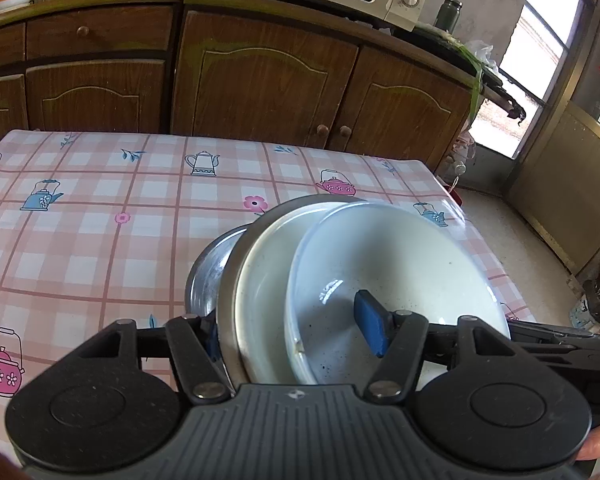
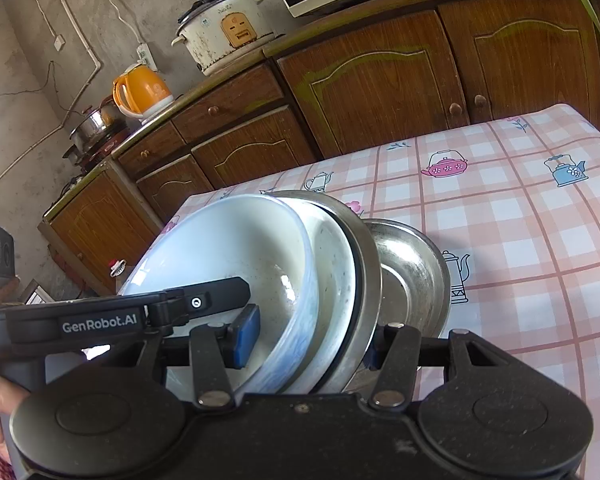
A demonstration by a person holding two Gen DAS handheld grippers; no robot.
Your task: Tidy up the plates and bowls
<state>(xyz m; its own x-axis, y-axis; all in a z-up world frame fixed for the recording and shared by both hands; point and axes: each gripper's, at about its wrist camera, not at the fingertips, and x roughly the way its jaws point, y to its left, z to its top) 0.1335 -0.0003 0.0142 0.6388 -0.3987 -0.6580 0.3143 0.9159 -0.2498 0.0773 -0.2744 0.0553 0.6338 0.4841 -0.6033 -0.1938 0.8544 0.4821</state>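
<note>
Above the near edge of the table [image 1: 100, 208], which is covered in a pink checked cloth printed with teapots and flowers, a stack of four dishes is held on edge between the two grippers, one at each side of it. In the left wrist view the left gripper [image 1: 296, 332] is clenched across the stack's rims: its right blue pad [image 1: 372, 330] lies inside the white bowl [image 1: 400, 264], and its left pad is mostly hidden behind the steel plate [image 1: 204, 276]. In the right wrist view the right gripper [image 2: 306, 344] grips the same stack from the opposite side, its left blue pad [image 2: 244, 336] against the white bowl [image 2: 228, 248] and its right finger hidden behind the steel plate [image 2: 412, 276]; the left gripper's black body crosses that view just beside the bowl. The stack tilts over the table, with no contact with the cloth that can be made out. Nearest each camera's inner pad is the white bowl, glossy, with a bluish rim and dark specks on its floor. Behind it nests a cream bowl [image 1: 260, 280], dull and speckled, then a steel bowl [image 1: 232, 272] with a dark rim line, and last the shallow steel plate, scuffed and reflective. Beyond the table's far edge stand brown wooden cabinets [image 1: 260, 80].
</note>
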